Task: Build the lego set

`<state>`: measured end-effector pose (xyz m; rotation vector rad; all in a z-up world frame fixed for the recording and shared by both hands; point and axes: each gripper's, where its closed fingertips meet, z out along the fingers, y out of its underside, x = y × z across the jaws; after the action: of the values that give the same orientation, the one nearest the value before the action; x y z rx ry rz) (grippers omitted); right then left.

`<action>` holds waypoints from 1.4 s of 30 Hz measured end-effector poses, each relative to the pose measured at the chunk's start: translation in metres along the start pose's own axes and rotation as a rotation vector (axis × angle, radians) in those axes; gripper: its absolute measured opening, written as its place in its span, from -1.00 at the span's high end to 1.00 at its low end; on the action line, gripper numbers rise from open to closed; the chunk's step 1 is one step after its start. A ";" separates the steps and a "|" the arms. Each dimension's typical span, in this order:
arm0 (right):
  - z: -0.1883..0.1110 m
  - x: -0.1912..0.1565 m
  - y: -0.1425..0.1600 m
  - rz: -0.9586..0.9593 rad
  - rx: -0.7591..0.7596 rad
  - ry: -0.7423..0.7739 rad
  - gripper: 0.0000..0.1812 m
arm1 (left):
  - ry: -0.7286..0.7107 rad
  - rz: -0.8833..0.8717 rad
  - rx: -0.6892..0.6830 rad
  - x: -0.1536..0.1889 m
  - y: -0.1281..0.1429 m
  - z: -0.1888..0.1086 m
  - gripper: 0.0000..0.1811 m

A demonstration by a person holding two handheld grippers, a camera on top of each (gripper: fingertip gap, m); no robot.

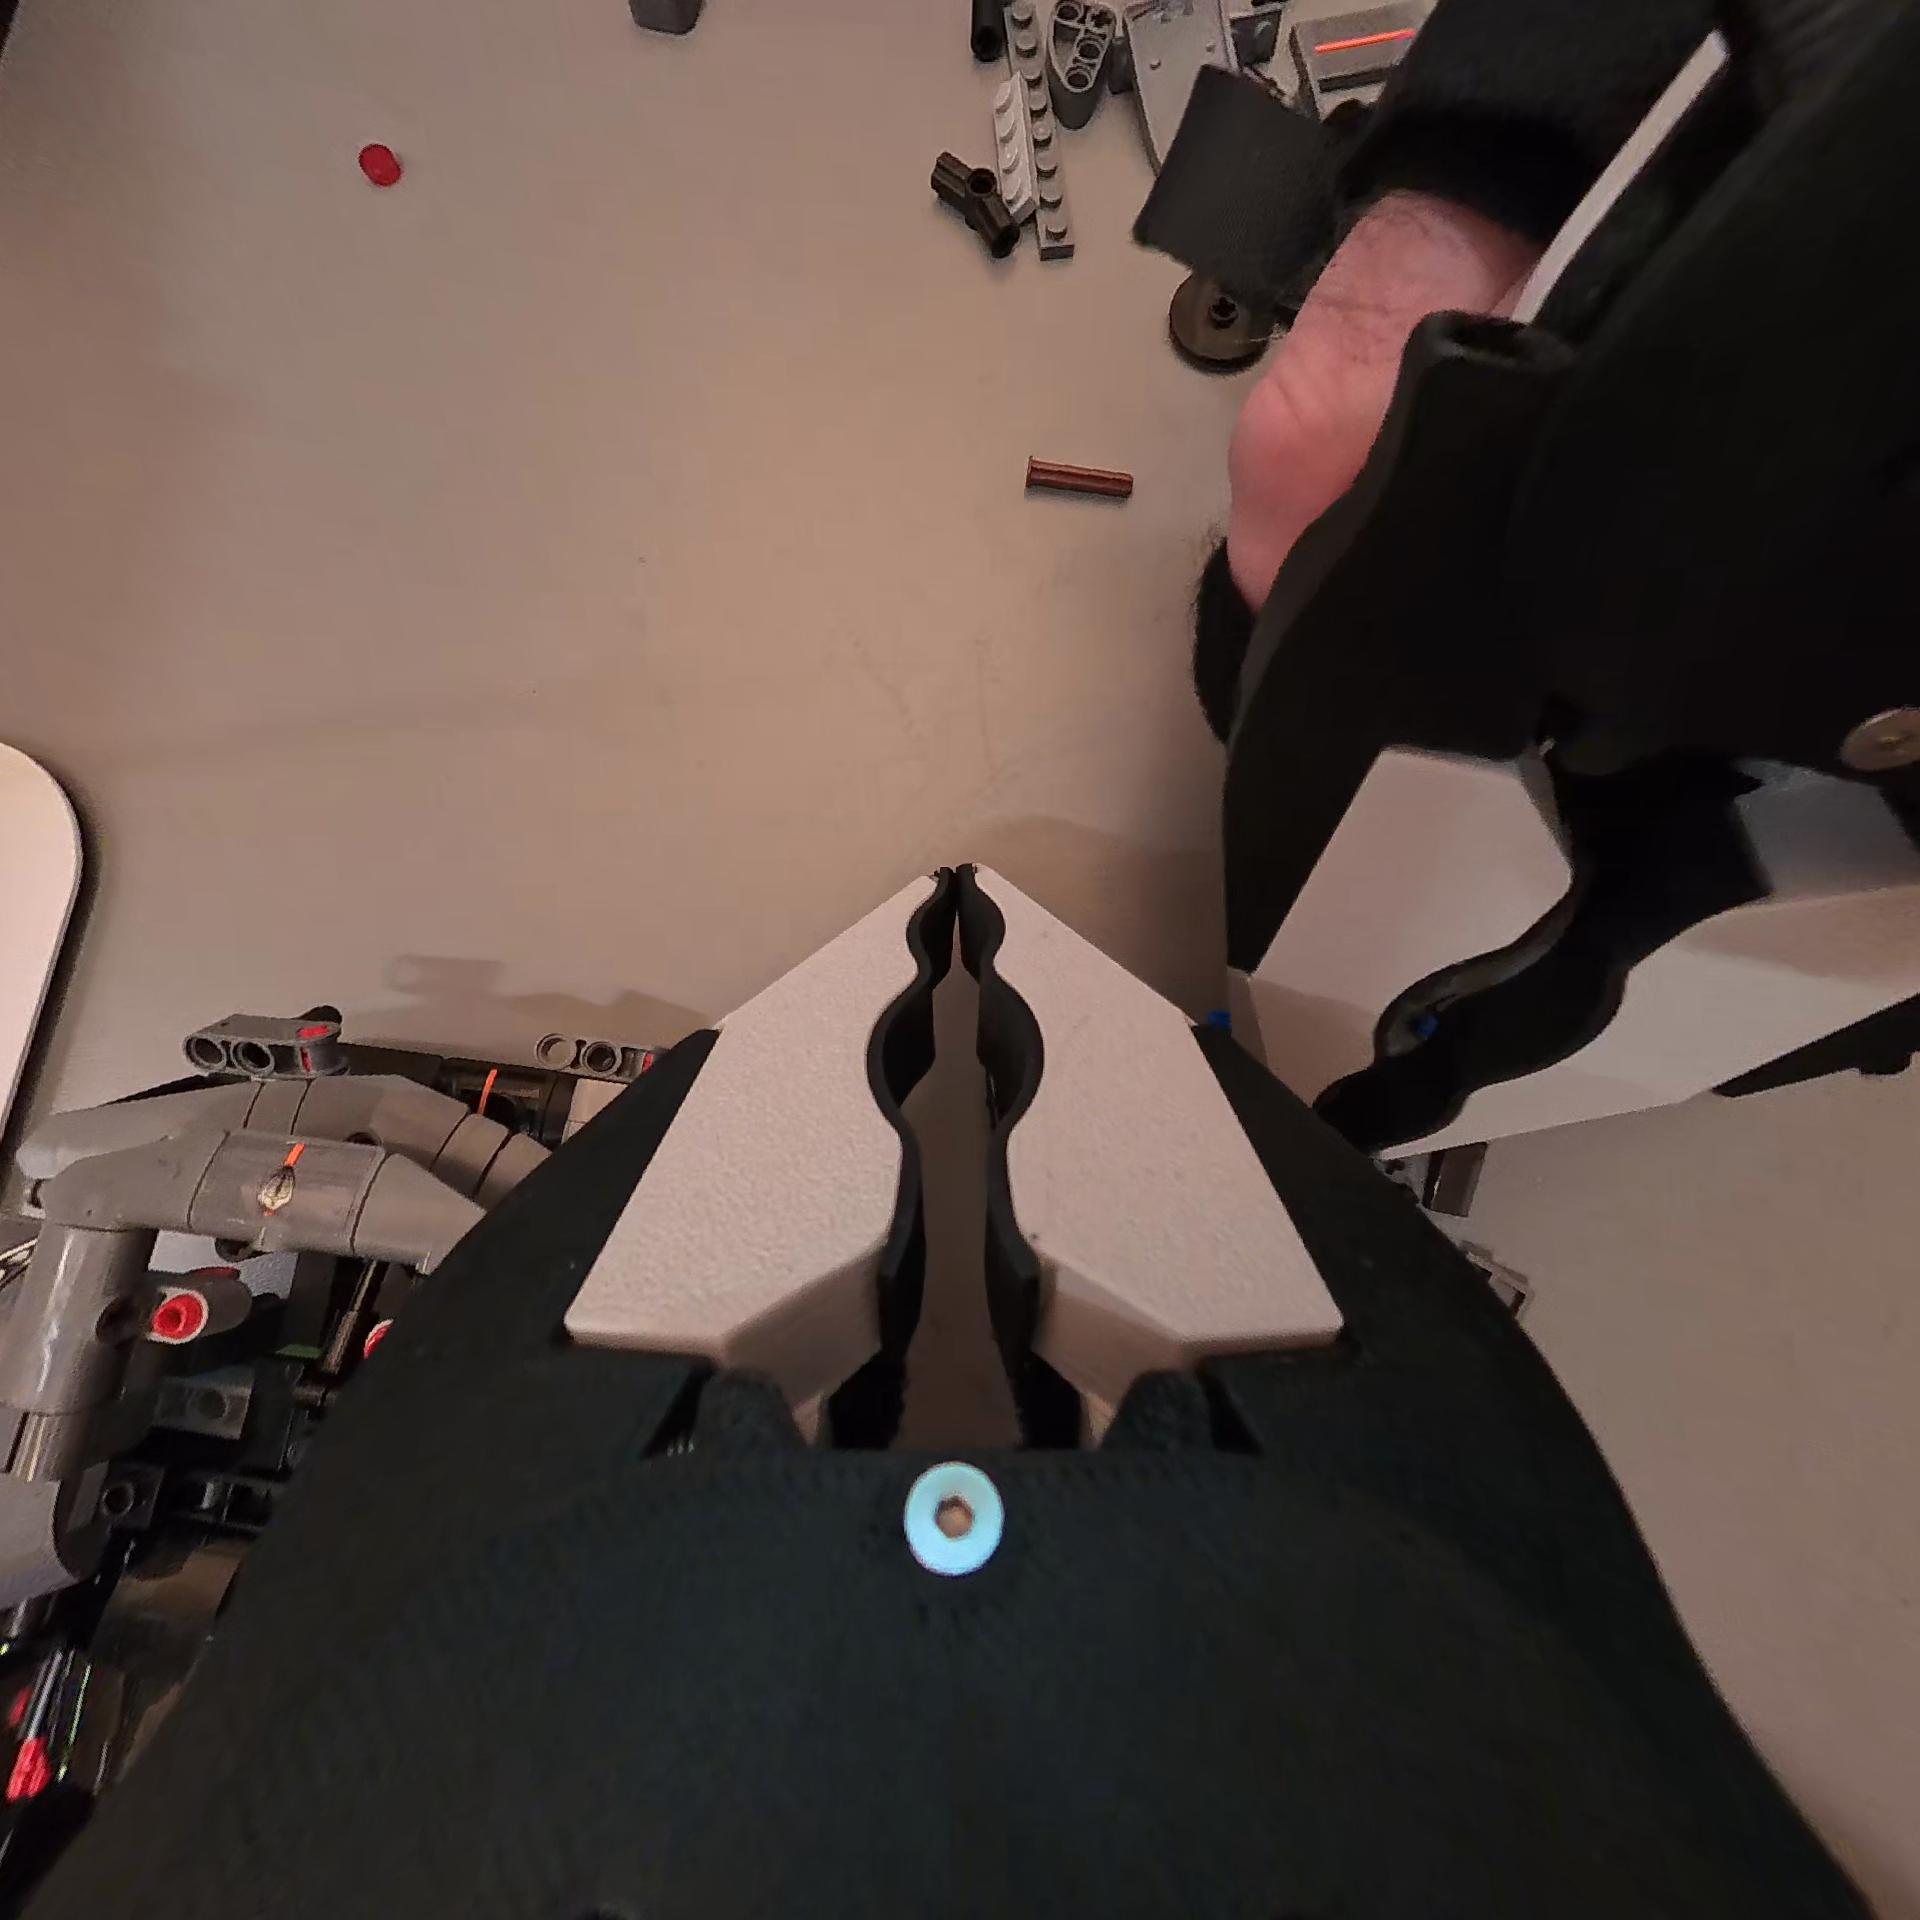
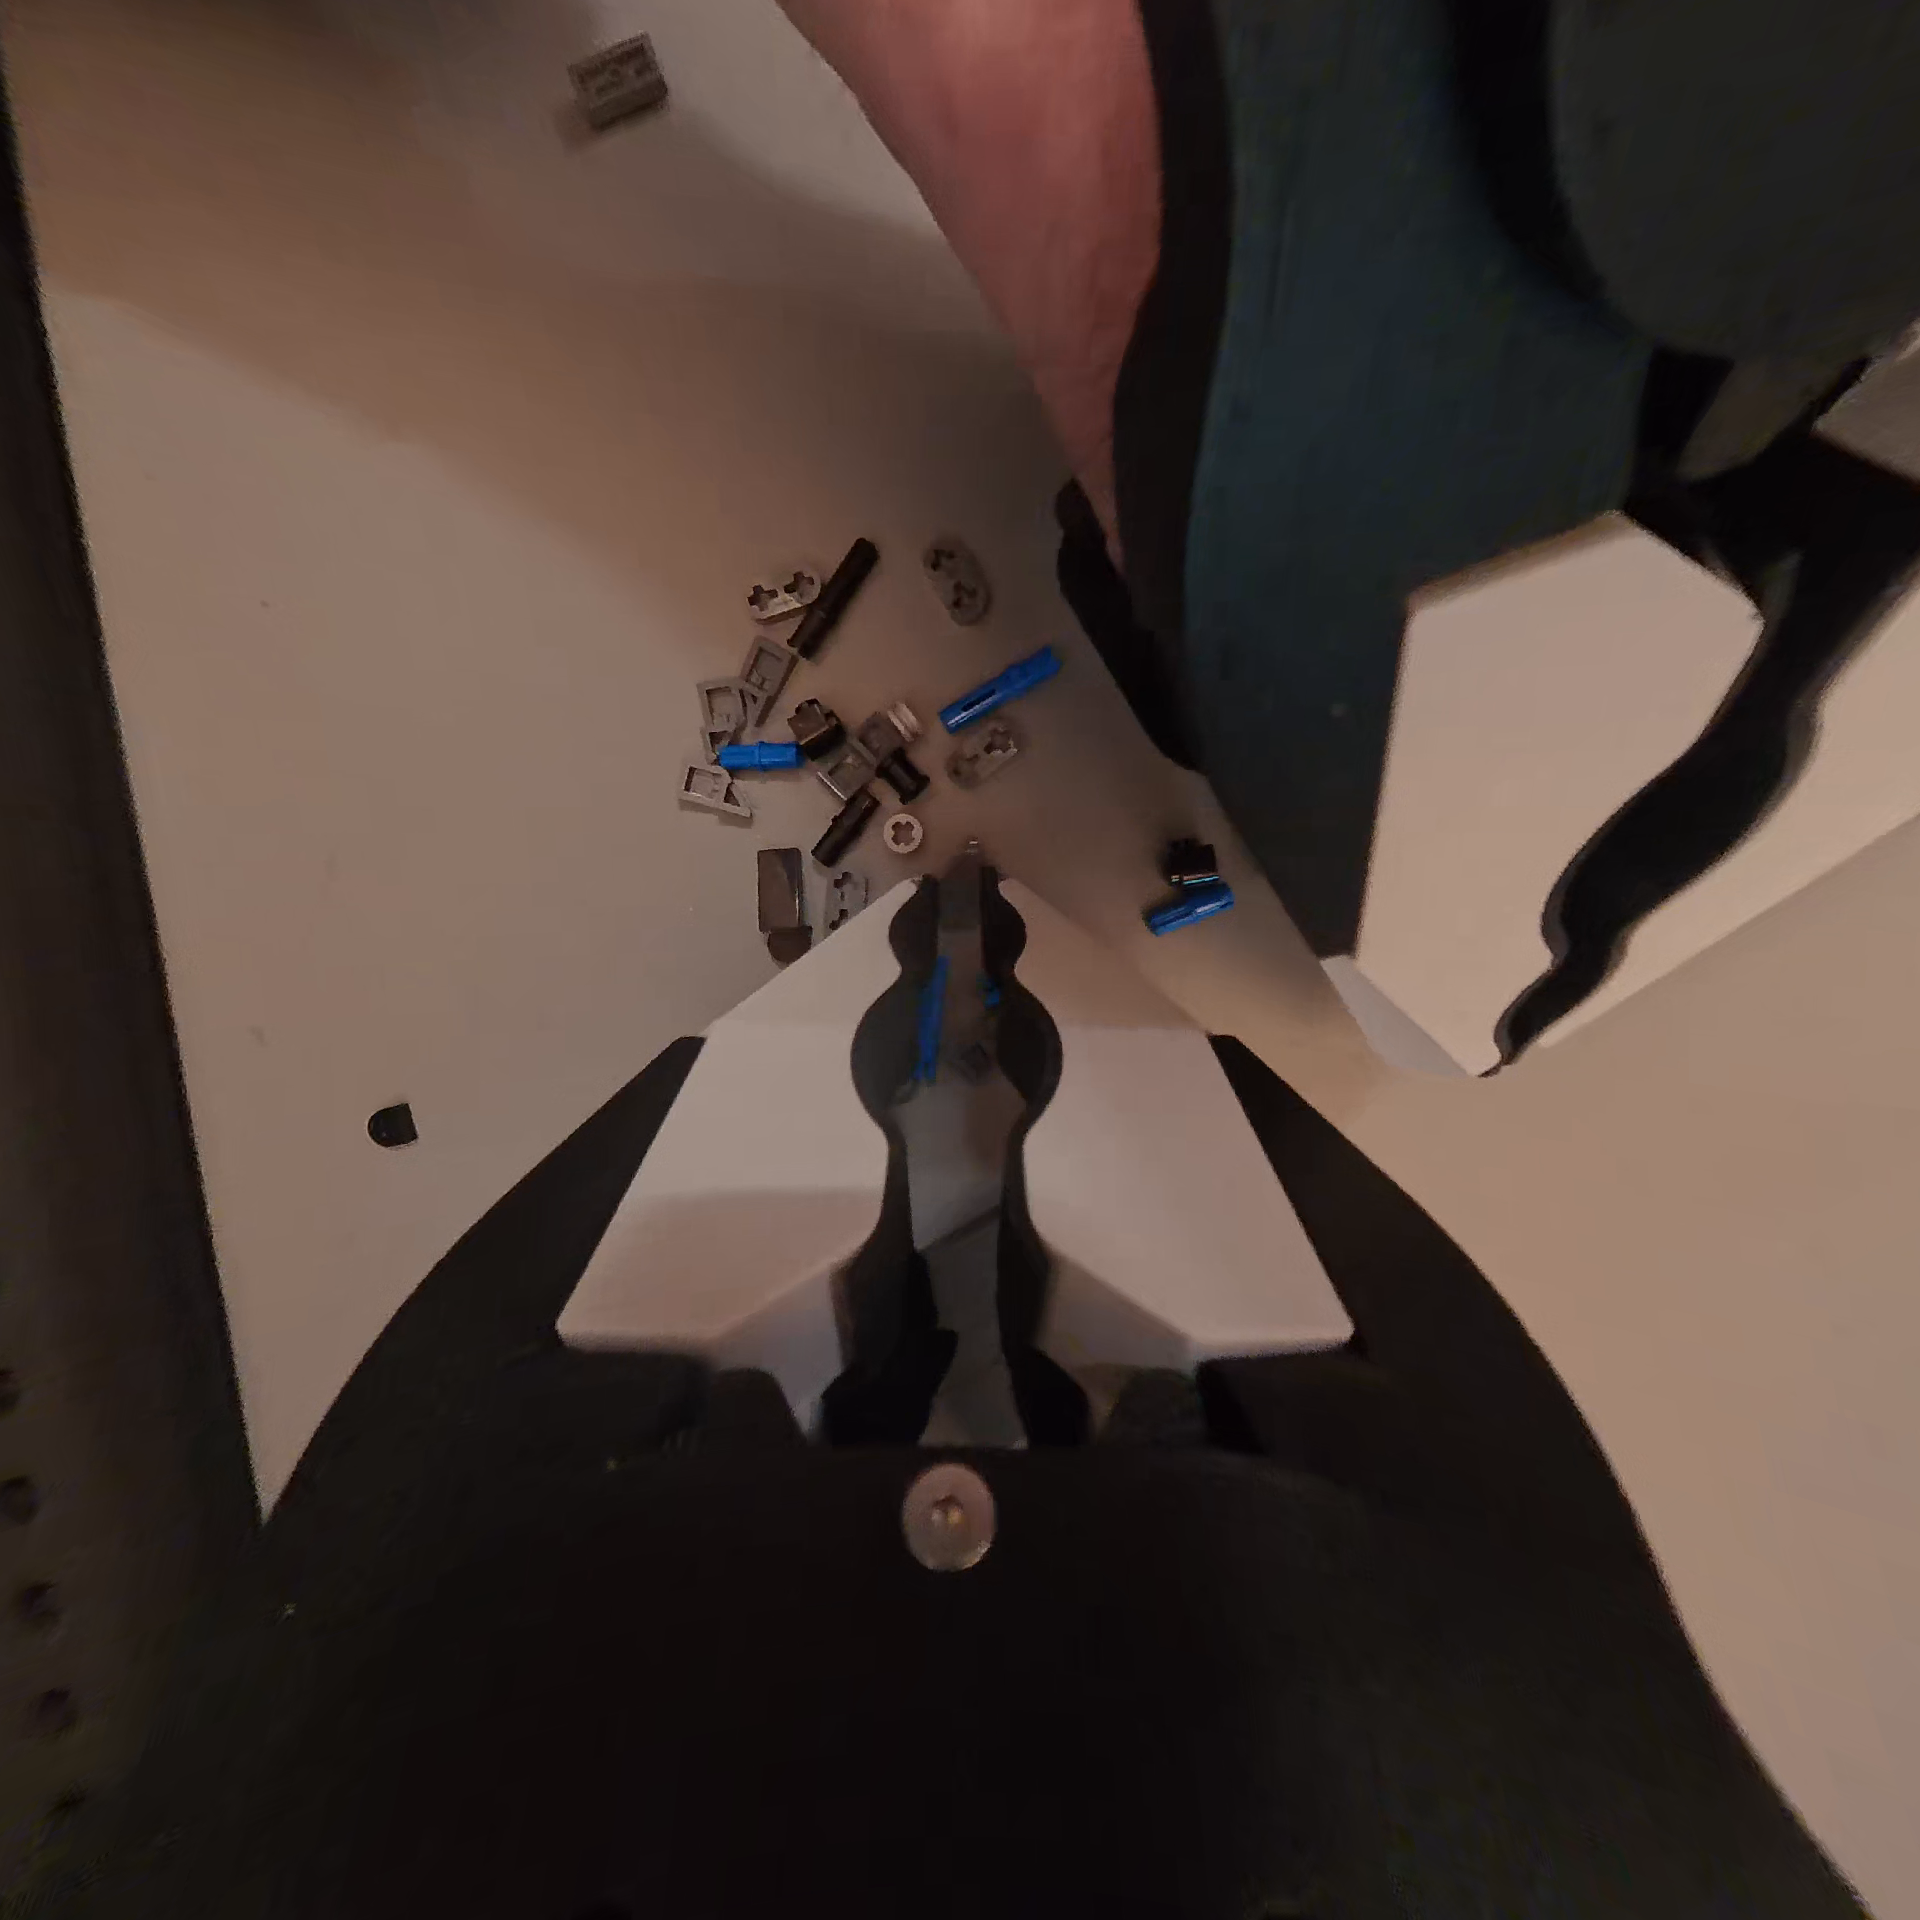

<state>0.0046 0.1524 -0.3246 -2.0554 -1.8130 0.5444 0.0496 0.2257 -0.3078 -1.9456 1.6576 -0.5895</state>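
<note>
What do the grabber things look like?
Both look alike. The left gripper and the right gripper each have a black, rough plastic body, two pale grey wedge-shaped fingers lined with wavy black rubber pads, and one round silver screw in the middle. The person's hand wears a black strap.

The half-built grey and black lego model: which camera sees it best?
The left wrist view. The half-built grey and black lego model fills its lower-left corner, partly hidden behind the left hand-held gripper. The right wrist view shows none of it, only small loose pieces.
</note>
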 end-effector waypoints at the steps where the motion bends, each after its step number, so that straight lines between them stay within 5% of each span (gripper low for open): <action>1: -0.001 -0.001 0.000 -0.002 0.000 -0.008 0.95 | -0.002 0.001 -0.001 0.000 0.000 0.000 1.00; 8: -0.027 0.007 0.005 -0.019 0.048 -0.049 0.94 | 0.027 0.006 0.005 0.004 0.000 -0.001 1.00; 14: -0.033 0.052 0.052 0.123 -0.085 0.061 0.94 | 0.002 0.008 -0.019 0.002 0.003 0.001 1.00; 18: -0.036 0.058 0.058 0.205 -0.062 0.040 0.90 | 0.002 0.009 -0.020 0.003 0.003 0.001 1.00; 30: -0.036 0.053 0.059 0.164 -0.075 0.016 0.87 | 0.001 0.013 -0.022 0.003 0.004 0.001 1.00; 36: -0.037 0.025 0.044 0.195 -0.003 -0.163 0.92 | 0.001 0.017 -0.027 0.003 0.004 0.002 1.00; 42: -0.040 0.025 0.031 0.078 0.041 -0.094 0.89 | 0.002 0.015 -0.026 0.003 0.004 0.001 1.00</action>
<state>0.0539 0.1734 -0.3066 -2.1135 -1.7633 0.7047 0.0480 0.2226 -0.3114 -1.9492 1.6876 -0.5669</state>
